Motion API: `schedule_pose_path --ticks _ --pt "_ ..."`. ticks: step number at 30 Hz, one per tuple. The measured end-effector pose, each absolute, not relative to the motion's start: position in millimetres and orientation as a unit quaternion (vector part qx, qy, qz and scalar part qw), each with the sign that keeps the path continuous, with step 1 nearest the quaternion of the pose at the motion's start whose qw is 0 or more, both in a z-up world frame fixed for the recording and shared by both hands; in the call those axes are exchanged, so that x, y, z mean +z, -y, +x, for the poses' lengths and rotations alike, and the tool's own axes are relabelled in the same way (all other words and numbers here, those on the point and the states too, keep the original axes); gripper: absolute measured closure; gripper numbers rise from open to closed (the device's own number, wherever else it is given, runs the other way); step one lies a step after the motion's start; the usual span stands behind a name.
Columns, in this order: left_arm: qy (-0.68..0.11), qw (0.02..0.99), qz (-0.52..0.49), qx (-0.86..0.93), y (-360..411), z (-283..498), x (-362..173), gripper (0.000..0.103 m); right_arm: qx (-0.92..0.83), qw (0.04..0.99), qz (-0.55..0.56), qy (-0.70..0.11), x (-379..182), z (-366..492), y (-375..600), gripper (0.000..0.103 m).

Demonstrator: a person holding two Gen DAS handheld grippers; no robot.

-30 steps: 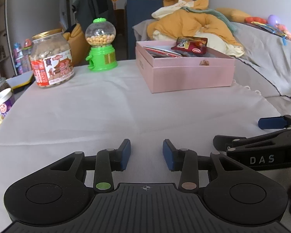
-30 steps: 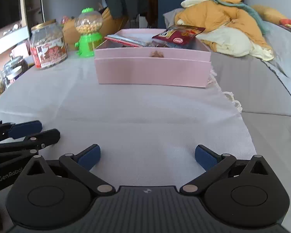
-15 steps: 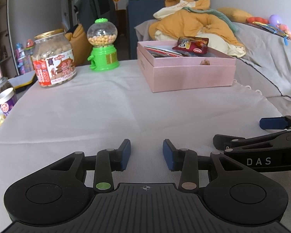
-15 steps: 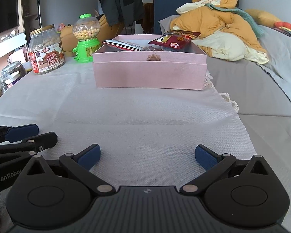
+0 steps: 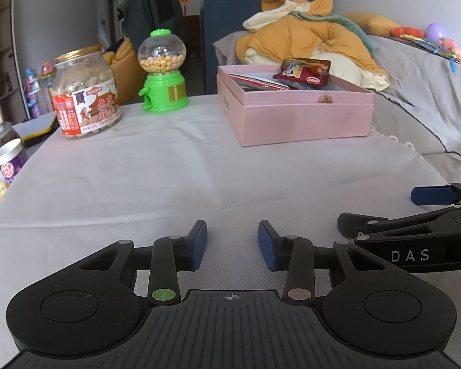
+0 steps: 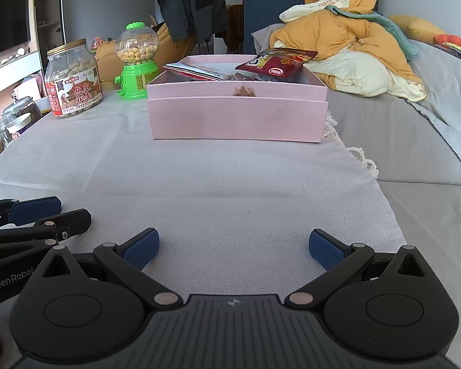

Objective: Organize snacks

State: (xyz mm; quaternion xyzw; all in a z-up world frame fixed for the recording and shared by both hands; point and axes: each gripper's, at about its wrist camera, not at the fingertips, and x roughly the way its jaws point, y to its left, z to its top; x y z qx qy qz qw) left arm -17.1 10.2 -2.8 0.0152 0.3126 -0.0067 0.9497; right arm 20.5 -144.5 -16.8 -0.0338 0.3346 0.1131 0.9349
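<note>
Right now I have both tools low over the cloth-covered desk (image 5: 169, 178), side by side. My left hand-held gripper (image 5: 232, 244) is released with only a narrow gap between its blue pads, nothing in it. My right hand-held gripper (image 6: 233, 247) is spread wide and equally empty.

Straight ahead of both, well apart from the fingertips, sits the pink box (image 6: 236, 120), open on top. A red snack packet (image 6: 276, 61) leans on its far right rim, and a flatter silver-and-red packet (image 6: 196, 72) lies to the far left inside. I judge both to be light, crinkly foil pouches: soft, a bit slippery, best pinched by a sealed edge, not the puffed middle, so the contents aren't crushed.

Further left of the box stand a green candy dispenser (image 5: 163, 73) and a peanut jar (image 5: 84, 92) with a gold lid. The jar looks heavy and smooth; I'd take it with both tools.

A small brown lump (image 6: 244, 90) at the box's near rim I cannot identify. The box's floor is hidden by its front wall, and more jars (image 6: 3, 129) at my far left are cut off by the frame.
</note>
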Motion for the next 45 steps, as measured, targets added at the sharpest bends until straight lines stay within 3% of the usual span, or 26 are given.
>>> schedule_pose_path --ticks 45 --pt "-0.312 0.95 0.017 -0.007 -10.7 -17.6 -3.1 0.06 0.113 0.935 -0.034 -0.335 -16.8 20.7 144.5 0.0"
